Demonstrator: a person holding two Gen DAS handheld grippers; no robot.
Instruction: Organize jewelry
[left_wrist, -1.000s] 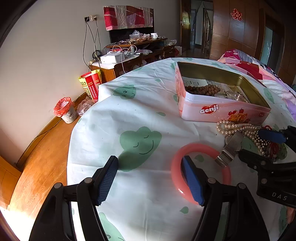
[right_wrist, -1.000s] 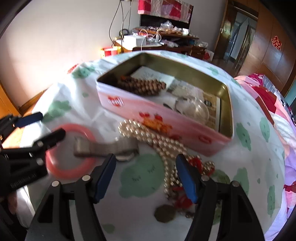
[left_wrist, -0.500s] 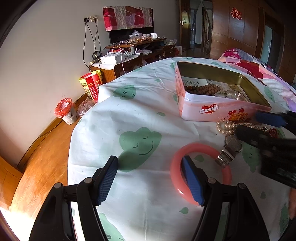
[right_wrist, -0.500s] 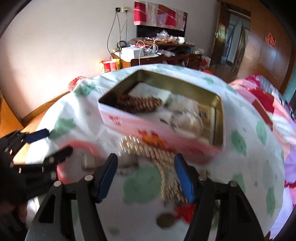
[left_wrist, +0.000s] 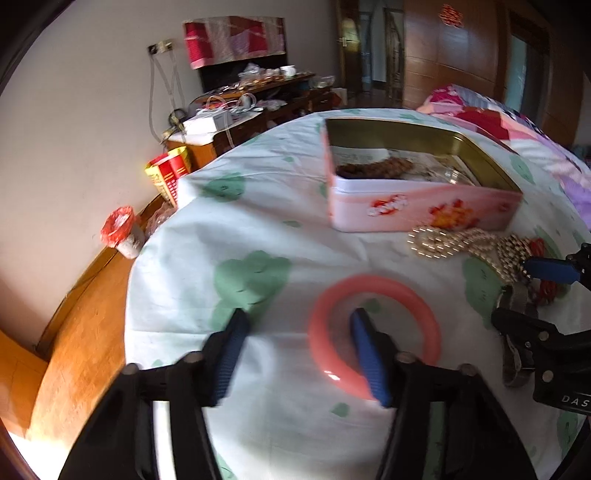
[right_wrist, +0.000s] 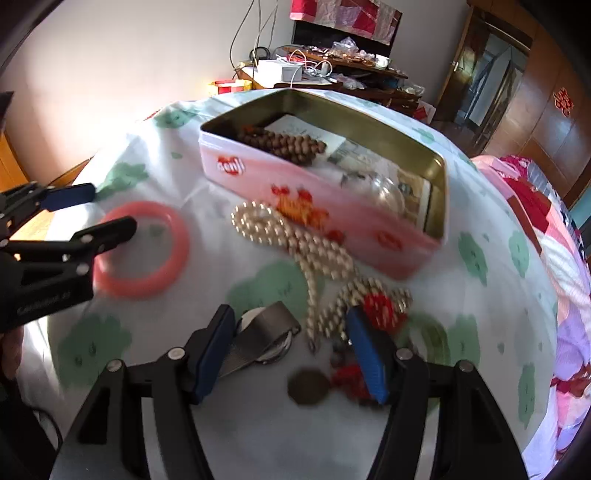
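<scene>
— Well, hard to read much inside the pink tin (right_wrist: 325, 206): brown wooden beads (right_wrist: 284, 146) at its far-left end, some paper, a clear glassy thing toward the right end, all blurred.

— Agreed. Also smeared by motion: the lettering on the tin's front wall. Left of the tin's near wall, on the green-patterned tablecloth (left_wrist: 258, 206), the pink bangle (left_wrist: 373, 328); part of its near rim covered by a blue pad in the left wrist view.

— And the left gripper (left_wrist: 297, 334)?

— Jaws apart, just been closing in. One finger down inside the bangle's ring, the other outside its left rim, so that rim between them. No pad seen pressing on it; contact not clear through the blur.

— In front of the tin, touching its near wall?

— The pearl necklace (right_wrist: 295, 243), heaped and trailing away from the tin toward a red beaded piece (right_wrist: 380, 308). Nearer than that, a brown flat pendant (right_wrist: 308, 386), edges fuzzy.

— The right gripper (right_wrist: 290, 328)?

— Jaws well apart, nothing clamped. Between them, out in front of the tin: a watch with a grey metal band (right_wrist: 264, 334), its face half hidden behind the band, close by the left pad; pearl strands by the right pad. Touching or not, cannot tell.
</scene>
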